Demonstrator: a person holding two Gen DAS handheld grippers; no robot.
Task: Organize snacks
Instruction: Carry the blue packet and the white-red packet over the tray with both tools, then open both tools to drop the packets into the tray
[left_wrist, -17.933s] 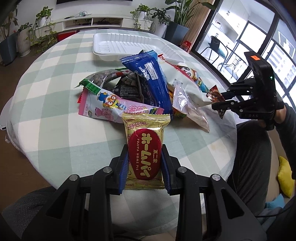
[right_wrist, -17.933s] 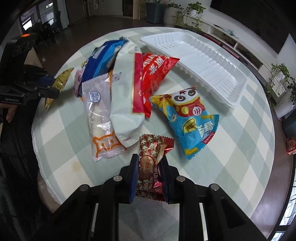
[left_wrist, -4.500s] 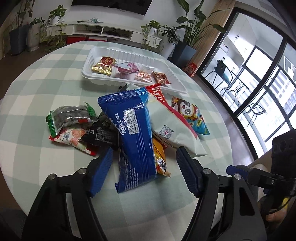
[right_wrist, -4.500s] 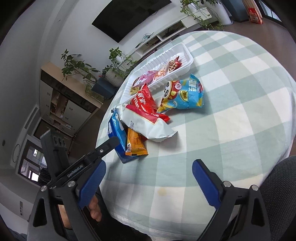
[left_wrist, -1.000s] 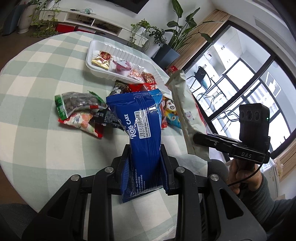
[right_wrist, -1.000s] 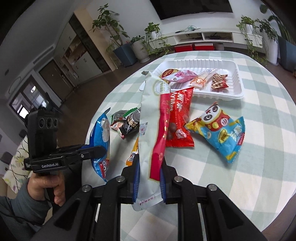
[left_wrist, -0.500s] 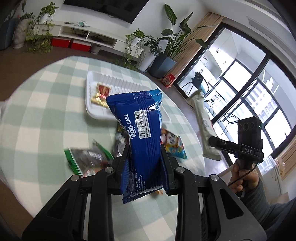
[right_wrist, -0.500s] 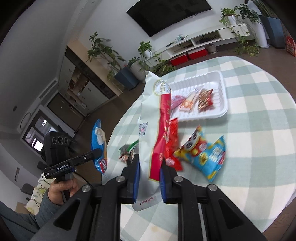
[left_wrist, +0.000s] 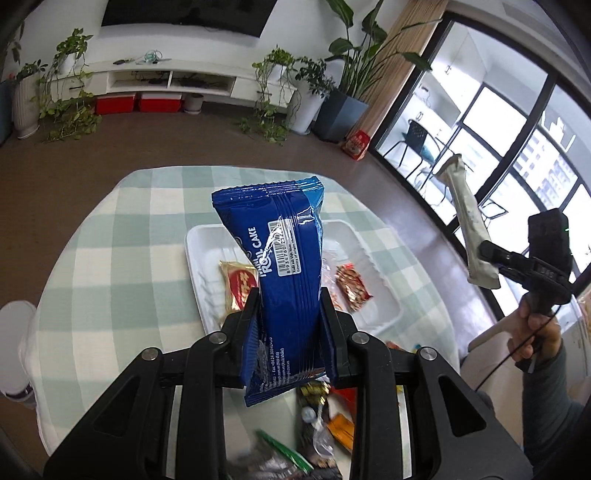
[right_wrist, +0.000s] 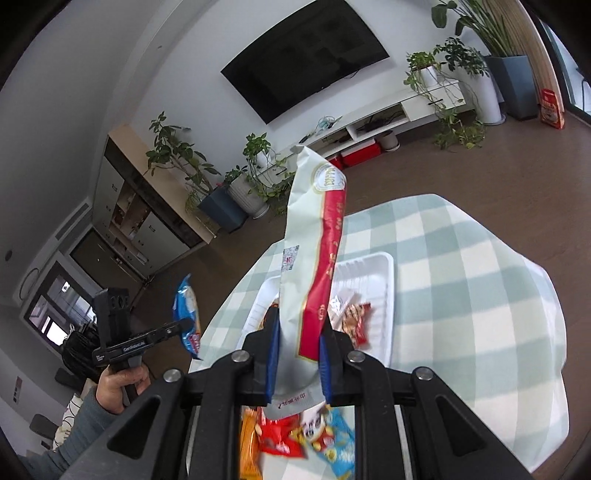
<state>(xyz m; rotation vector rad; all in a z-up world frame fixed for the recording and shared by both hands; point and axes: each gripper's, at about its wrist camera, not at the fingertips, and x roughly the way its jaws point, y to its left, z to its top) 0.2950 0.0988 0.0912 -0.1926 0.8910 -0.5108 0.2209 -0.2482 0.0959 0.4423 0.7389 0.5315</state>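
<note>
My left gripper (left_wrist: 290, 328) is shut on a blue roll cake pack (left_wrist: 280, 266), held upright in the air above the white tray (left_wrist: 388, 295). My right gripper (right_wrist: 297, 350) is shut on a long white and red snack bag (right_wrist: 314, 258), also lifted over the white tray (right_wrist: 384, 273). The tray holds a gold and red pie packet (left_wrist: 236, 284) and a red wrapped snack (left_wrist: 351, 286). In the left wrist view the right gripper (left_wrist: 491, 254) shows at the far right with the white bag (left_wrist: 469, 221). The right wrist view shows the left gripper (right_wrist: 181, 326) with the blue pack (right_wrist: 186, 310).
The round table has a green and white checked cloth (left_wrist: 110, 258). Several loose snack packs (left_wrist: 321, 424) lie near its front edge, under both grippers (right_wrist: 295, 439). A hand and grey sleeve (left_wrist: 543, 354) hold the right gripper. Plants and a low white cabinet (left_wrist: 166, 81) stand beyond.
Both grippers have risen and moved forward with their packs. The tray now lies right under them, and the loose snack pile has slid to the bottom of both views.
</note>
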